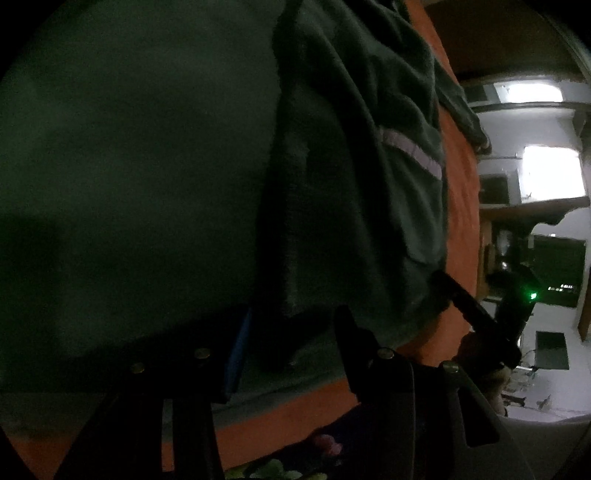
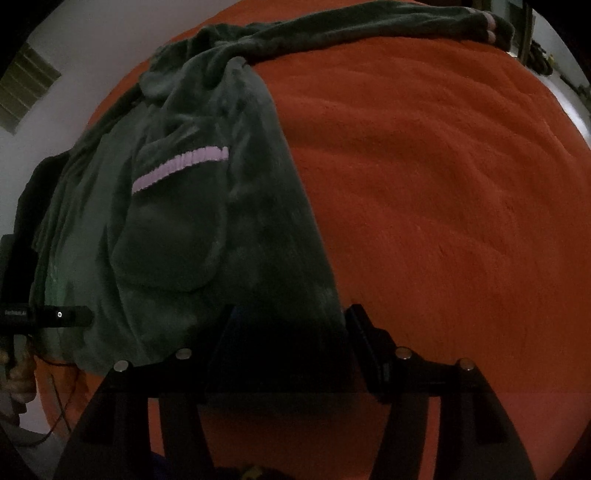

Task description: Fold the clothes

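Note:
A dark green fleece garment (image 1: 332, 184) (image 2: 184, 240) with a lilac-trimmed pocket (image 2: 181, 166) lies on an orange blanket (image 2: 443, 184). One sleeve (image 2: 369, 29) stretches toward the far right corner. My left gripper (image 1: 295, 332) sits low over the garment's near hem, jaws apart with folded fabric lying loosely between them. My right gripper (image 2: 291, 325) stands over the hem's right corner, also apart, its pads not pressing the cloth. Each gripper shows in the other's view: the right one (image 1: 454, 291) at the hem corner, the left one (image 2: 74, 315) at the left edge.
The orange blanket (image 1: 461, 184) covers a bed and is bare to the right of the garment. A white wall with a vent (image 2: 26, 85) lies beyond the left side. Lit windows (image 1: 550, 173) and dark furniture show past the bed. A hand (image 2: 18, 369) holds the left gripper.

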The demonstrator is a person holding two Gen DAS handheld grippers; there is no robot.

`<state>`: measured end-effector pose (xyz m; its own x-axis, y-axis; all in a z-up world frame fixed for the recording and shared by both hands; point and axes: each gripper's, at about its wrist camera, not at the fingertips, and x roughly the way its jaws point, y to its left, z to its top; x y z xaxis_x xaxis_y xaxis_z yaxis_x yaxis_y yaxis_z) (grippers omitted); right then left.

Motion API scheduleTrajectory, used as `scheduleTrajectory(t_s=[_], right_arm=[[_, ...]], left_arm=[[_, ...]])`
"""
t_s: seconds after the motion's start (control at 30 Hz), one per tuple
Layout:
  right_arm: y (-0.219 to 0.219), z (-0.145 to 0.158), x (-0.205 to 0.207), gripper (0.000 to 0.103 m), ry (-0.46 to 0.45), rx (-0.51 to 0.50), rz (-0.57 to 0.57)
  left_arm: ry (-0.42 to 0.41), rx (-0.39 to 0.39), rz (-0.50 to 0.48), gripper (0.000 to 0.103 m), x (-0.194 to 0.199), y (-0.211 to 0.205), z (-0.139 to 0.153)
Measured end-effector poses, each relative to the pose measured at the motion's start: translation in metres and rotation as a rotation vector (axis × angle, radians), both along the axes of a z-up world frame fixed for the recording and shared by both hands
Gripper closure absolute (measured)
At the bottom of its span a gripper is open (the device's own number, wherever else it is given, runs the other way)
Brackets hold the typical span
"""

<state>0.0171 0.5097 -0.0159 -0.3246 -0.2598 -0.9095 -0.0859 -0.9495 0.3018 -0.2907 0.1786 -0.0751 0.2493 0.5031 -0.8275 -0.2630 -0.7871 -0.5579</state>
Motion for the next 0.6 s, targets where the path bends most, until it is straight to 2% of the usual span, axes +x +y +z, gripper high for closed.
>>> scheduleTrajectory(t_s=[0.03, 0.07, 0.1, 0.13, 0.2, 0.37, 0.47, 0.6], right_arm=[[0.0, 0.0, 0.0, 0.044, 0.0, 0.003, 0.004], [0.0, 0.0, -0.001, 0.044, -0.001, 0.005, 0.006], [0.001, -0.001, -0.001, 0.044, -0.003, 0.008, 0.009], [0.002, -0.001, -0.001, 0.044, -0.004, 0.01, 0.011], [0.001, -0.003, -0.003, 0.041, -0.004, 0.01, 0.014], [-0.001, -0.005, -0.006, 0.039, -0.004, 0.011, 0.02], [0.0, -0.006, -0.007, 0.039, -0.001, 0.003, 0.014], [0.001, -0.006, -0.005, 0.039, -0.002, 0.0, 0.004]], left_arm=[[0.016, -0.005, -0.007, 0.057, 0.0, 0.001, 0.002], [0.037, -0.013, -0.022, 0.063, 0.002, 0.003, 0.004], [0.07, -0.029, -0.048, 0.073, 0.005, 0.007, 0.002], [0.093, -0.038, -0.068, 0.094, 0.006, 0.011, 0.001], [0.113, -0.038, -0.079, 0.095, 0.009, 0.012, 0.001], [0.096, -0.009, -0.036, 0.096, 0.024, 0.0, 0.007], [0.105, -0.037, -0.05, 0.096, 0.037, -0.007, 0.005], [0.072, -0.04, 0.003, 0.096, 0.043, -0.016, -0.005]])
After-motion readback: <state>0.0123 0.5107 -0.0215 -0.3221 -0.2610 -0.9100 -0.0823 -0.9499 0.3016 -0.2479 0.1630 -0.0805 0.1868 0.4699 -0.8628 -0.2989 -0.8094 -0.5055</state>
